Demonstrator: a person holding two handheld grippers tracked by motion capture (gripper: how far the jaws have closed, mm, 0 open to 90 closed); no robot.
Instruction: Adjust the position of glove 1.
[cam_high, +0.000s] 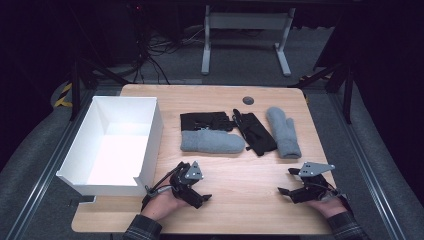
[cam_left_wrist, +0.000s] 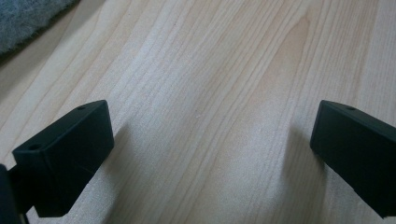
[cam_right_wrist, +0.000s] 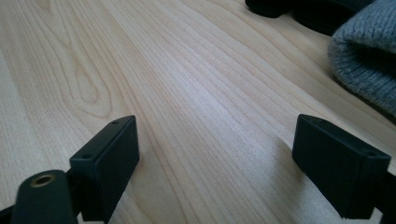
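Observation:
Two grey mittens and two black gloves lie in a row across the middle of the wooden table (cam_high: 245, 200). One grey mitten (cam_high: 212, 142) lies sideways below a black glove (cam_high: 206, 121). The other black glove (cam_high: 254, 132) lies slanted beside the second grey mitten (cam_high: 284, 131). My left gripper (cam_high: 197, 184) rests near the front edge, open, jaws wide apart over bare wood (cam_left_wrist: 210, 116), with a mitten edge (cam_left_wrist: 28, 18) at the upper left. My right gripper (cam_high: 285, 181) is open too, over bare wood (cam_right_wrist: 215, 126), with a grey mitten (cam_right_wrist: 369, 56) and a black glove (cam_right_wrist: 317, 9) ahead.
An open, empty white box (cam_high: 150, 130) stands at the table's left side, its near corner close to my left hand. A round dark grommet (cam_high: 248, 100) sits near the far edge. Beyond the table are a white desk frame (cam_high: 245, 30) and floor cables (cam_high: 160, 55).

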